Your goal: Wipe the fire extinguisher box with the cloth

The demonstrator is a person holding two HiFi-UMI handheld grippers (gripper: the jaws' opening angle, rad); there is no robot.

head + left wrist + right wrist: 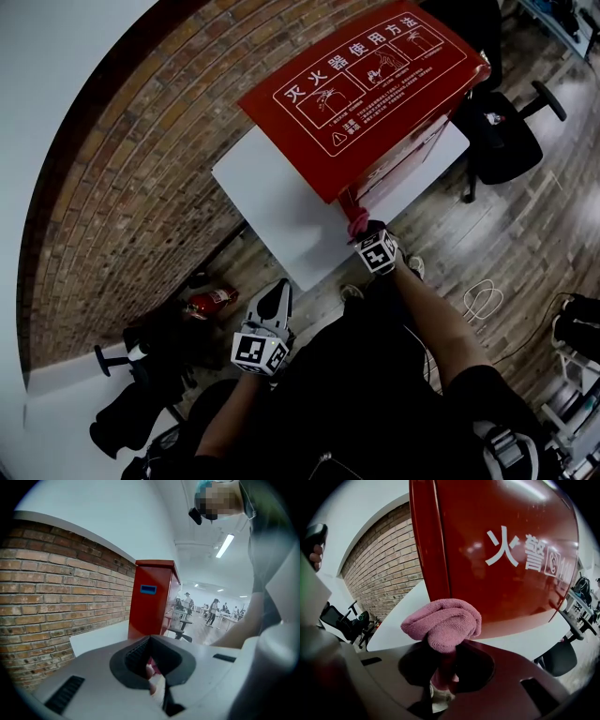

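Seen from the head view, the brick wall (122, 178) fills the left side, and a small red extinguisher (212, 301) lies on the floor at about 8 o'clock from the middle. Next comes the left gripper (277, 294), low in the picture at 6 to 7 o'clock. Its own view shows the jaws clenched together with nothing gripped between them. It points toward the white platform (272, 202) and is well apart from the work.

On that platform stands the fire extinguisher box (367, 82), red and upright, its printed lid running from about 8 o'clock up to 2 o'clock. Its tall axis is vertical, so the faces to be wiped run up and down.

Just right of centre, the right gripper (367, 236) is grasping the cloth (357, 223), a pink bundle pinched at its stem with the loose wad bulging out past the jaw tips. The box lies at 12 to 1 o'clock from this gripper. The wad sits at the near lower corner, low on the box near the platform top. In the right gripper view it is right at the vertical front edge, though I cannot tell whether it presses on the metal.

The right hand is plainly the nearer one, so the wiping looks to be its job. A stroke from here probably has to run upward along the face or sideways toward 3 o'clock
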